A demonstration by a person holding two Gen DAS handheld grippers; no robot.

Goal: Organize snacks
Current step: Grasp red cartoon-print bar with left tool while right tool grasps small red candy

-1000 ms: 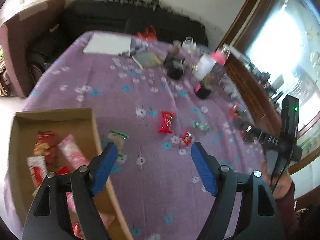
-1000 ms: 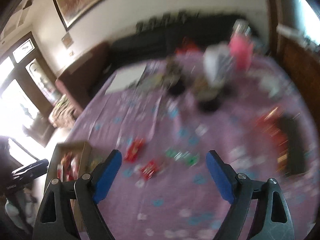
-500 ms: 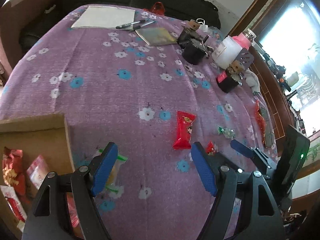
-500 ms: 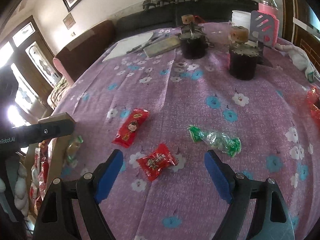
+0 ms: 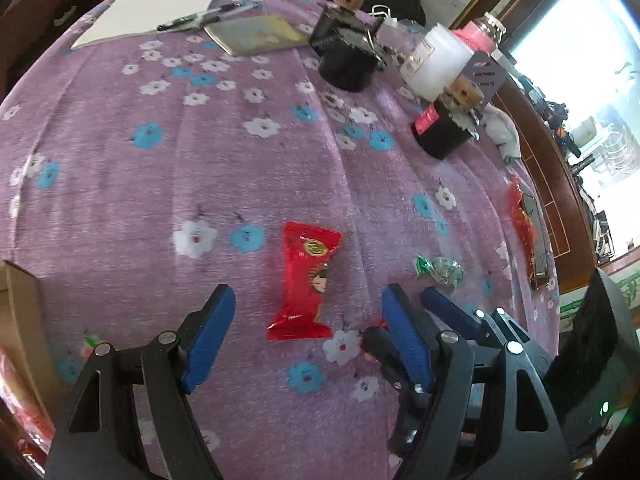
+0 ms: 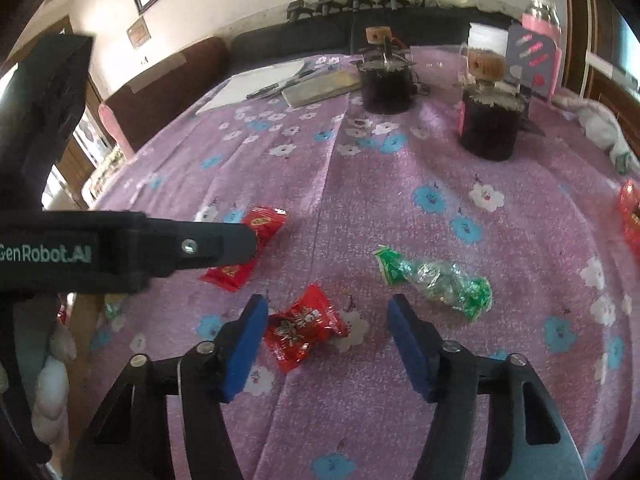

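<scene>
Left wrist view: left gripper [image 5: 306,322] jaws spread, nothing pinched; long red snack pack [image 5: 306,280] lies on the purple cloth [image 5: 240,160] btwn the tips, center frame. Box edge [image 5: 18,320] at lower left.

Right wrist view: right gripper [image 6: 324,334] jaws have just been closing, still apart; small red candy [image 6: 302,326] btwn them, left pad [image 6: 246,340] just beside it, contact unclear. Green candy [image 6: 436,280] right of center.

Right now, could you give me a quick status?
Left gripper open over long red packet. Right gripper closing around small red candy, not yet clamped. Green candy beside, clear.
</scene>
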